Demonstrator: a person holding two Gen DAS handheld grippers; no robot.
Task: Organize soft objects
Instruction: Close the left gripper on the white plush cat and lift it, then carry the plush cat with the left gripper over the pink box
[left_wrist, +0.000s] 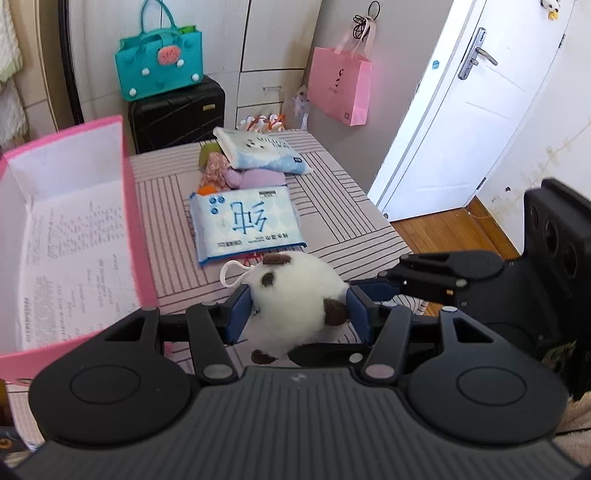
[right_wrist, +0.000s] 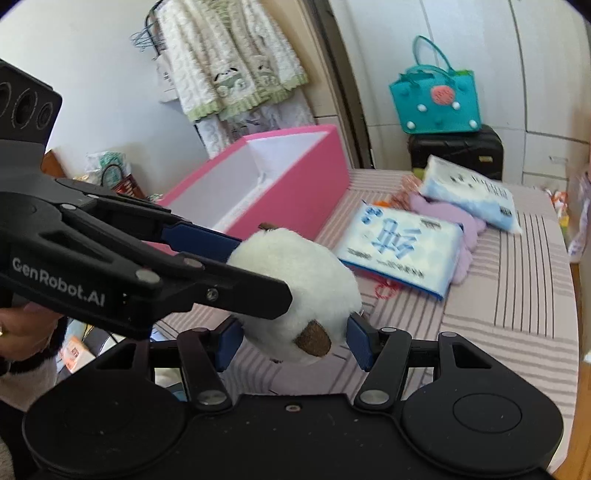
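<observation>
Just beside the pink box (left_wrist: 127, 206), the white plush toy (left_wrist: 295, 291) is clamped by the left gripper (left_wrist: 299, 310) and right gripper (right_wrist: 293, 341), its loop pointing boxward.

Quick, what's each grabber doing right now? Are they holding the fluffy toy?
Left gripper: shut on the round white plush toy with brown patches.
Right gripper: jaws on either side of the same toy's lower end; cannot tell if they are clamped.
</observation>
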